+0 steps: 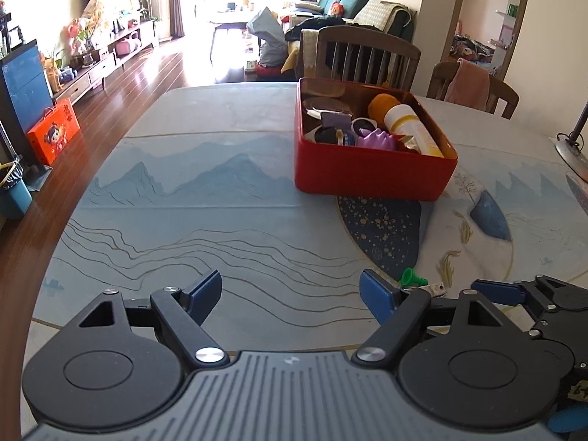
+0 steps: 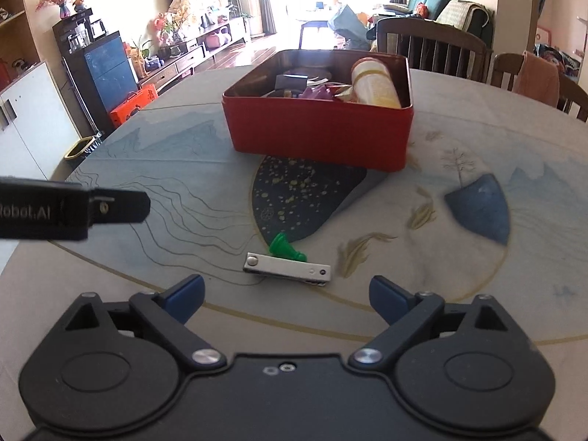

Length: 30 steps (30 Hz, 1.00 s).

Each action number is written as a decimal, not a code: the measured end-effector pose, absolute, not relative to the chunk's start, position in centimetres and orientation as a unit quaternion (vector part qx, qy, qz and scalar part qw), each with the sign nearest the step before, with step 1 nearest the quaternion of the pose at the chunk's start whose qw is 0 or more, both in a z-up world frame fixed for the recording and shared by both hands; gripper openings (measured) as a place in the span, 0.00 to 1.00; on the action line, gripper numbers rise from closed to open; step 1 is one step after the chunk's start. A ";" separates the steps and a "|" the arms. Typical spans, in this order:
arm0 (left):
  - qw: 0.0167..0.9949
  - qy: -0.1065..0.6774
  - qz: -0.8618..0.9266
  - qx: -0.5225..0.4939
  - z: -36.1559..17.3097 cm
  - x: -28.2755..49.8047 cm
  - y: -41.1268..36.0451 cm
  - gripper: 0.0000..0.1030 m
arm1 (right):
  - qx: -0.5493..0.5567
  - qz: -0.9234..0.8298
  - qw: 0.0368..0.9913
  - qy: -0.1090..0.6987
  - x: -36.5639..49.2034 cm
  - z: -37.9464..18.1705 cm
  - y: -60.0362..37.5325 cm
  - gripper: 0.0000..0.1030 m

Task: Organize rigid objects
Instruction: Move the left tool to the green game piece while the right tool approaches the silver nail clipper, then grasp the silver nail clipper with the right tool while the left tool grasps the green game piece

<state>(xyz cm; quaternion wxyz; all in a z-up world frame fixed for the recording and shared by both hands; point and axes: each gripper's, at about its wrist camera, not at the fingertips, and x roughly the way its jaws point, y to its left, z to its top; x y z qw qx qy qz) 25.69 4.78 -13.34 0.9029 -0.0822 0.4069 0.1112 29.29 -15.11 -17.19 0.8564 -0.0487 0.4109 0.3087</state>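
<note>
The worktop (image 2: 147, 147) is a rounded table with a painted cover — pale blue mountains across the middle left of the frame, thin wavy lines below them, a dark blue gold-speckled patch near the centre. A red tin box (image 2: 319, 134) stands in the upper middle of the right wrist view, its near edge over the top of that speckled patch. In the lower middle a small green plastic piece (image 2: 284, 246) lies at the patch's lower edge, and touching it, just below, lies a flat silver metal clip (image 2: 286, 268) — lengthwise across the frame
</note>
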 end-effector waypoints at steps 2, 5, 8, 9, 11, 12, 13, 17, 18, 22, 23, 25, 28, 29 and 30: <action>0.902 0.408 0.114 -0.083 -13.5 25.9 4.8 0.80 | -0.051 0.309 0.857 0.409 29.5 -17.3 -14.8 0.88; 0.903 0.407 0.113 -0.082 -13.5 26.3 4.8 0.80 | -0.059 0.306 0.858 0.410 29.9 -17.6 -14.3 0.81; 0.903 0.407 0.112 -0.078 -13.6 26.9 4.6 0.80 | -0.066 0.302 0.862 0.402 30.0 -17.6 -14.2 0.75; 0.903 0.407 0.111 -0.078 -13.6 27.1 4.5 0.80 | -0.067 0.302 0.863 0.399 30.1 -17.6 -14.2 0.72; 0.904 0.407 0.109 -0.077 -13.6 27.5 4.4 0.80 | -0.075 0.301 0.865 0.395 30.1 -17.6 -14.2 0.63; 0.904 0.408 0.107 -0.076 -13.7 27.6 4.3 0.80 | -0.081 0.300 0.865 0.393 30.0 -17.6 -14.2 0.61; 0.904 0.409 0.104 -0.075 -13.8 27.8 4.2 0.80 | -0.085 0.300 0.866 0.391 30.0 -17.5 -14.2 0.56; 0.904 0.413 0.091 -0.067 -14.2 28.7 3.5 0.80 | -0.089 0.309 0.862 0.391 30.0 -17.4 -14.7 0.56; 0.904 0.414 0.087 -0.066 -14.3 28.9 3.2 0.80 | -0.090 0.312 0.861 0.391 29.9 -17.4 -14.9 0.56; 0.905 0.418 0.062 -0.054 -14.8 29.7 1.9 0.80 | -0.098 0.320 0.858 0.390 29.7 -17.4 -15.8 0.55; 0.905 0.420 0.053 -0.049 -15.0 29.9 1.5 0.80 | -0.101 0.322 0.857 0.390 29.6 -17.4 -16.2 0.55; 0.905 0.421 0.036 -0.043 -15.3 30.3 0.7 0.80 | -0.108 0.325 0.855 0.389 29.4 -17.4 -17.2 0.55; 0.904 0.425 0.010 -0.034 -15.8 30.8 -0.3 0.80 | -0.118 0.325 0.854 0.389 29.1 -17.3 -19.0 0.55; 0.904 0.426 0.001 -0.029 -16.0 31.0 -0.7 0.80 | -0.121 0.325 0.853 0.389 29.0 -17.3 -19.6 0.55; 0.904 0.427 -0.006 -0.024 -16.2 31.1 -1.0 0.80 | -0.122 0.323 0.854 0.390 29.0 -17.3 -20.2 0.55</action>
